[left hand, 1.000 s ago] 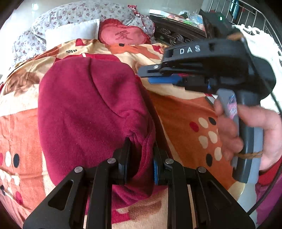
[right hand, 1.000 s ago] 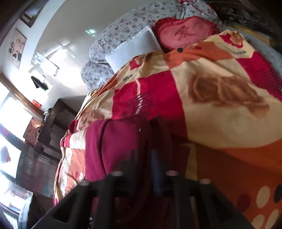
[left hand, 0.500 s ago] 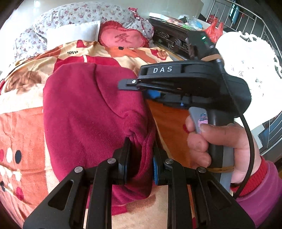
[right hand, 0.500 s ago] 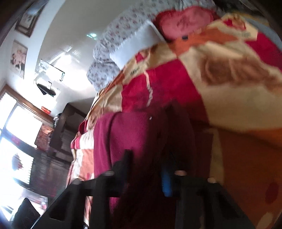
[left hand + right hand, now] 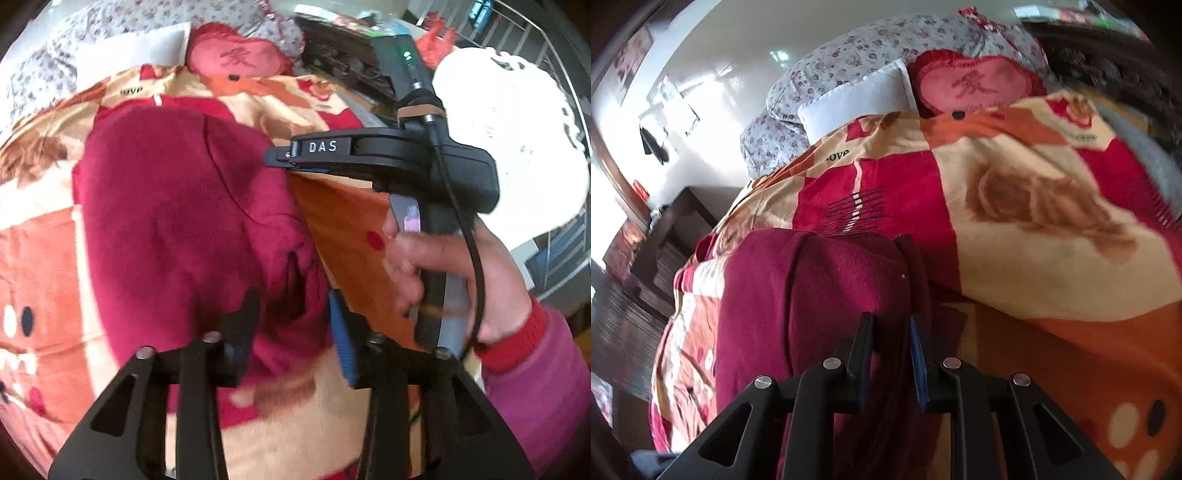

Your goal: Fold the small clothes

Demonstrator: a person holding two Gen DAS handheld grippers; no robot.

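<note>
Big patterned blanket (image 5: 44, 266) covers the bed, pillows at the far end, and the dark red garment (image 5: 166, 221) lies on top of it near the cameras, already doubled into a rough block, so I'd say one fold is in and more are left. Left hand-held gripper (image 5: 293, 314) is opening, cloth edge between its pads but loose. Right hand-held gripper (image 5: 891, 332) is closing, pinching the garment's right edge.

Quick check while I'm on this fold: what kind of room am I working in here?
Most likely a bedroom. The maroon garment lies on a bed covered by a patterned fleece blanket, with a white pillow and a heart-shaped cushion at its head.
</note>
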